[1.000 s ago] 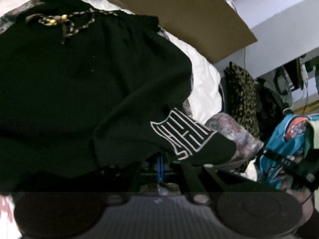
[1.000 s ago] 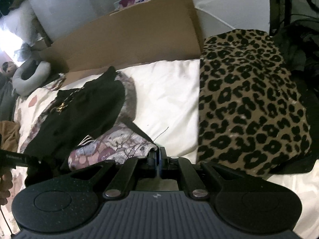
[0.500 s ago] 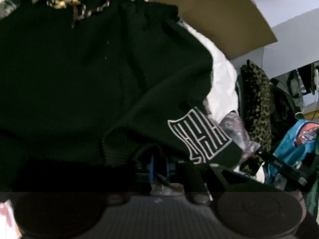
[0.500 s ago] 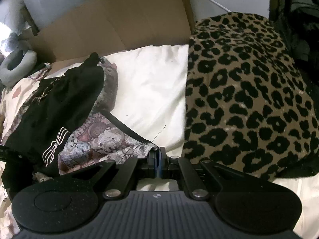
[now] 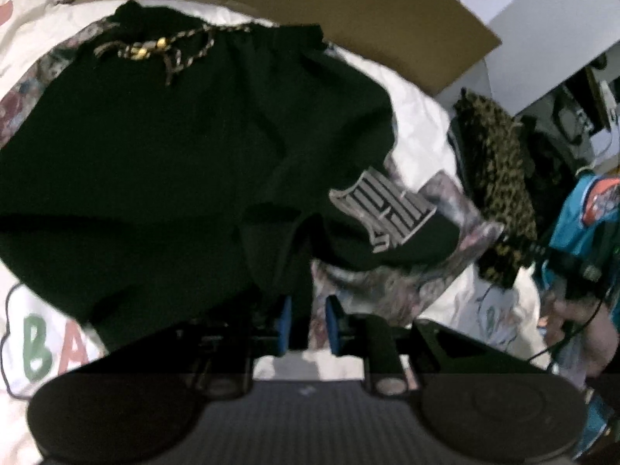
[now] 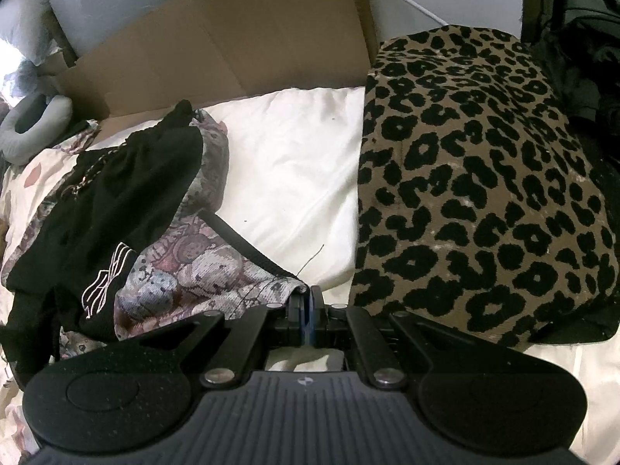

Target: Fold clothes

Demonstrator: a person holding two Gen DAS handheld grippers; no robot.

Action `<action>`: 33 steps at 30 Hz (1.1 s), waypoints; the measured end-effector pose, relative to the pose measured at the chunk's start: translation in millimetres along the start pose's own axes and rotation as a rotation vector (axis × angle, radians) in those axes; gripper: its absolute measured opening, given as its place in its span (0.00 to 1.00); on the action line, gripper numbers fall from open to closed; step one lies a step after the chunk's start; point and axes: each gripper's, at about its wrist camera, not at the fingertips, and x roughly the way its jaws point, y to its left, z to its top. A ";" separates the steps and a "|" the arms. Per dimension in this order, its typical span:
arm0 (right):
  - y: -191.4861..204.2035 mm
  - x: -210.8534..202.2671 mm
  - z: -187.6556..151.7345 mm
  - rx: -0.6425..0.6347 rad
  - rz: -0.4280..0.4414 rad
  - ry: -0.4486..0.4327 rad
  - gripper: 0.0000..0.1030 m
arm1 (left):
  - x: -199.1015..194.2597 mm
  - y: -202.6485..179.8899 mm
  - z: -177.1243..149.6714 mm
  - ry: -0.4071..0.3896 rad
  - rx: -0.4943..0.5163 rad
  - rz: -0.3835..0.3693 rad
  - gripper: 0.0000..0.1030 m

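Left wrist view: the left gripper [image 5: 308,323] has just been opening, its blue pads [image 5: 285,323] apart with nothing between them, right below the black shorts' [image 5: 174,162] hem. Those shorts lie on a floral garment [image 6: 201,271] on the white bedding [image 6: 294,178]. The right gripper [image 6: 310,310] pinches the floral garment's corner. Beyond sit a leopard-print cushion [image 6: 476,193] and cardboard [image 6: 240,42].
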 end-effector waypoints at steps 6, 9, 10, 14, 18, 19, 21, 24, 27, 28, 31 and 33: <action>-5.2 -5.5 -1.3 0.006 -0.042 -0.027 0.00 | 14.8 1.3 -15.8 0.023 0.025 0.019 0.18; -9.3 -8.6 -1.7 0.014 -0.056 -0.029 0.00 | 23.2 1.8 -19.0 0.036 0.043 0.019 0.18; -10.3 -8.8 -2.8 0.019 -0.056 -0.025 0.00 | 25.8 2.7 -20.3 0.038 0.049 0.018 0.18; -12.9 -9.6 -6.7 0.027 -0.058 -0.014 0.00 | 38.4 4.8 -21.3 0.044 0.051 0.027 0.18; -13.6 -9.8 -9.3 0.032 -0.060 -0.006 0.00 | 47.6 5.3 -19.5 0.040 0.077 0.021 0.19; -13.6 -9.4 -9.7 0.033 -0.060 -0.003 0.00 | 49.9 5.4 -19.2 0.040 0.088 0.020 0.20; -13.4 -8.9 -10.8 0.031 -0.060 0.001 0.00 | 54.0 4.2 -18.6 0.038 0.113 0.018 0.20; -13.4 -8.3 -14.3 0.036 -0.060 0.005 0.00 | 57.6 -0.8 -17.1 0.034 0.142 0.026 0.21; -14.4 -4.6 -19.6 0.060 -0.064 0.019 0.00 | 62.4 -4.3 -15.4 0.037 0.166 0.030 0.26; -14.3 -3.4 -21.3 0.069 -0.068 0.023 0.00 | 63.8 -3.6 -14.3 0.038 0.164 0.020 0.32; -13.8 -0.7 -27.1 0.120 -0.086 0.016 0.00 | 67.5 -4.5 -10.2 0.042 0.161 0.017 0.32; -10.8 2.5 -30.3 0.137 -0.089 0.018 0.00 | 68.1 -7.7 -8.7 0.048 0.150 0.040 0.27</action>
